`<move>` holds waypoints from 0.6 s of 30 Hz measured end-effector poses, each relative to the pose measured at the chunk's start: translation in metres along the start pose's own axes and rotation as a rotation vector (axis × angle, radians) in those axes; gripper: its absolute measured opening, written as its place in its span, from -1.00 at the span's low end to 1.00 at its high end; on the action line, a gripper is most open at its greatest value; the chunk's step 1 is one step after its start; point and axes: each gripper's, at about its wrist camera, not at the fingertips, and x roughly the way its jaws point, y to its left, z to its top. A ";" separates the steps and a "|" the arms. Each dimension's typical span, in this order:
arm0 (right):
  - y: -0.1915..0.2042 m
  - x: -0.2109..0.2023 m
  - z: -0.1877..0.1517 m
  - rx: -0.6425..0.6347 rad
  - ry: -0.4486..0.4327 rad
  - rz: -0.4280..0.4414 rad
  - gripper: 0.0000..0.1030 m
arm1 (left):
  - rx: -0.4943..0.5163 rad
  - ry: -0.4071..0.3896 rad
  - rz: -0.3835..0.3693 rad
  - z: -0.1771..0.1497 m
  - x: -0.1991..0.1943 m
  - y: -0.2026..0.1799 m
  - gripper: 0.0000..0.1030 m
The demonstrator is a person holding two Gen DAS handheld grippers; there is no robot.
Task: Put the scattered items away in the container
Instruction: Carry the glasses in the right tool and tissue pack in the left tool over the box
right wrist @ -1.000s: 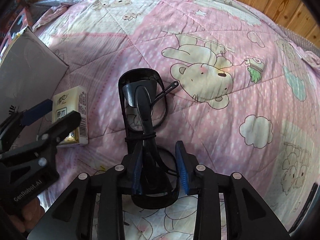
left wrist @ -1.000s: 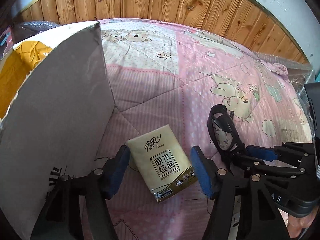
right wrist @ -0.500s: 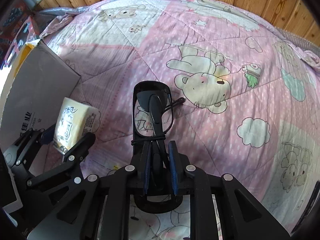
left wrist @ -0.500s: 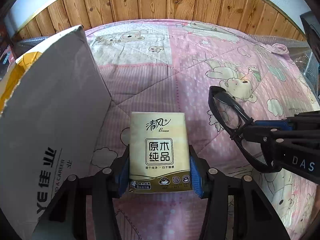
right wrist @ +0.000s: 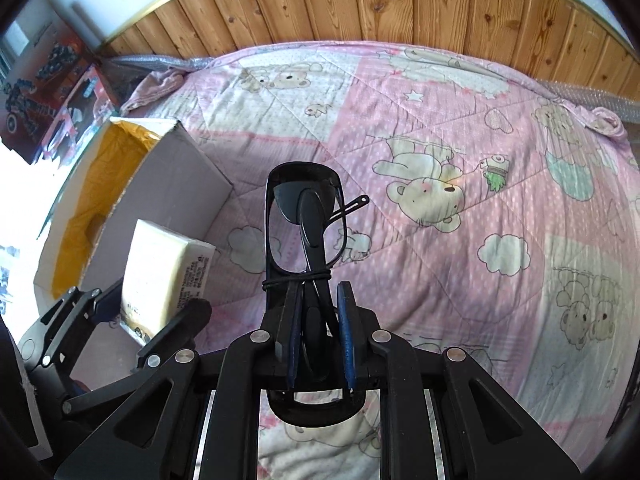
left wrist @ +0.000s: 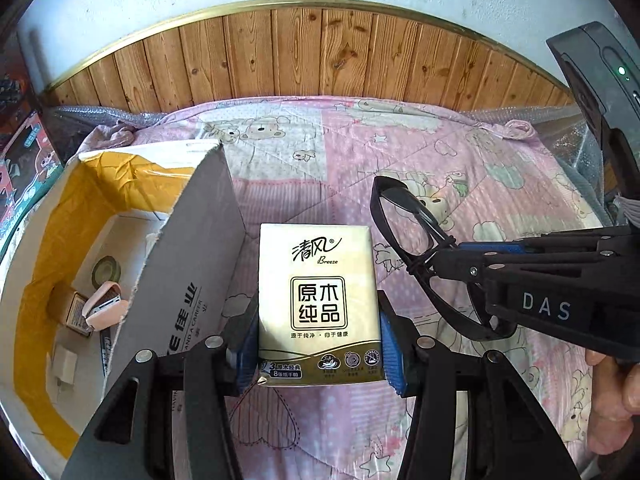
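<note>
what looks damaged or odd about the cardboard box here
The grey cardboard box with the yellow lining has a ragged, torn top edge on its near wall, seen in the left wrist view. Nothing looks spilled.

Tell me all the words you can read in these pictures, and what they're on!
"清风 Breeze" and "原木纯品": on the tissue pack.
"DAS": on the right gripper.
"AND A CAREER", partly cut off: on the cardboard box.
The tissue pack's small bottom print and the boxes inside are too small to read.

My left gripper clamps the tissue pack beside the open cardboard box, above the pink quilt.
</note>
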 end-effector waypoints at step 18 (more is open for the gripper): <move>0.053 -0.058 -0.028 0.011 -0.130 0.078 -0.65 | -0.017 -0.082 0.003 -0.010 -0.079 0.046 0.00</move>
